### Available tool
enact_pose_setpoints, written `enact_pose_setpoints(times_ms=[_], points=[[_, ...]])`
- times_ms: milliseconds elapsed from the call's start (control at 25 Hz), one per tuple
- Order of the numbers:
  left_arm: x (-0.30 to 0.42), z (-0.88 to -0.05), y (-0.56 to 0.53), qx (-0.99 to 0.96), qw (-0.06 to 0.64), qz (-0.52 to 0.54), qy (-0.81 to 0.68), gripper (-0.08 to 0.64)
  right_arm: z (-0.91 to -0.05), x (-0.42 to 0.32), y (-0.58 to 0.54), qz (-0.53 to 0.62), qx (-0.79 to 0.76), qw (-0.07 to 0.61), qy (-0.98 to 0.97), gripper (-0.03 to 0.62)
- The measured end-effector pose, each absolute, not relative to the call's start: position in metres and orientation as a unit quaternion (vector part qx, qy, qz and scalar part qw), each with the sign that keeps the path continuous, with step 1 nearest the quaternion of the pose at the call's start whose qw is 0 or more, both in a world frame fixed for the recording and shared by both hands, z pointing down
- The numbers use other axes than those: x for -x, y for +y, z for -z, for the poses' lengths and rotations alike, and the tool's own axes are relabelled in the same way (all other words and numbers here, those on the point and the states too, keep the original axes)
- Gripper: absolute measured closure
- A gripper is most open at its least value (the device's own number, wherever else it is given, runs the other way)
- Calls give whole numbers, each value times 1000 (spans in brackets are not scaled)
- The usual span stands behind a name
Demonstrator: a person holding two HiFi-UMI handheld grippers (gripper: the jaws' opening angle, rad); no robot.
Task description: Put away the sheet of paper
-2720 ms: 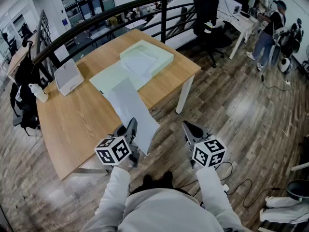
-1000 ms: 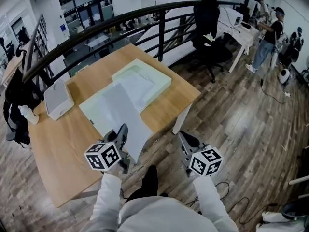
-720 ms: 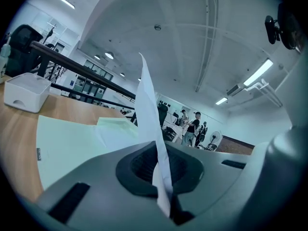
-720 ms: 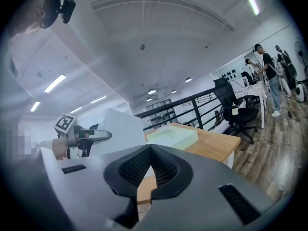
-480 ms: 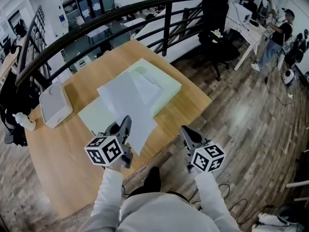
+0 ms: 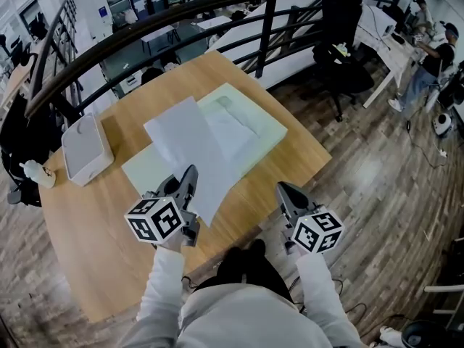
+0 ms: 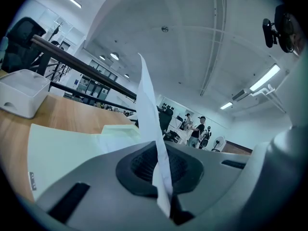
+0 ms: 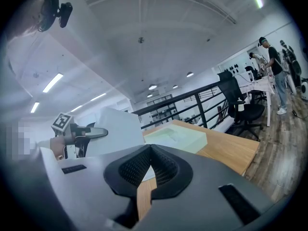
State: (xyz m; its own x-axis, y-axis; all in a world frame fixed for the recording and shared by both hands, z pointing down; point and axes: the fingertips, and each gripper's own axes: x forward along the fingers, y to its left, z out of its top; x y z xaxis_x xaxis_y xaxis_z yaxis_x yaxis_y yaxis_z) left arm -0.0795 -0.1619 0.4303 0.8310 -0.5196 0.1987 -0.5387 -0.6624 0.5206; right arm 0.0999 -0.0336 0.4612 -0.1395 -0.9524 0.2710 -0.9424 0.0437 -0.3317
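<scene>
The white sheet of paper (image 6: pixel 190 145) is held by its near edge in my left gripper (image 6: pixel 190 175), which is shut on it. The sheet reaches out over the wooden table (image 6: pixel 94 223) towards the pale green tray (image 6: pixel 270 125), partly covering the tray's near left side. In the left gripper view the paper (image 7: pixel 147 105) stands on edge, pinched between the pads of the left gripper (image 7: pixel 161 174). My right gripper (image 6: pixel 283 190) hovers at the table's near right edge, shut with nothing in it. In its own view the right gripper (image 8: pixel 150 150) has its pads meeting, and the tray (image 8: pixel 178 137) lies ahead.
A flat pale green panel (image 6: pixel 141 172) lies beside the tray. A white box (image 6: pixel 85 149) and a small bottle (image 6: pixel 32 172) sit at the table's left end. A black railing (image 6: pixel 181 13) runs behind the table. An office chair (image 6: pixel 348 64) and a person (image 6: pixel 435 56) are at the right.
The sheet hung over the table's near edge before; now the left gripper has carried it forward and up, over the green panel and tray. Both grippers have come closer to the table.
</scene>
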Motion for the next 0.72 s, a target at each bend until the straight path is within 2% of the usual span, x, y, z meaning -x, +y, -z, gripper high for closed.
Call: enact_pose_setpoints(times_ms=[720], points=[[48,-418,-228,-887,279,-6,-368,543,-458,-151,-155,225,573,-3,788,565]])
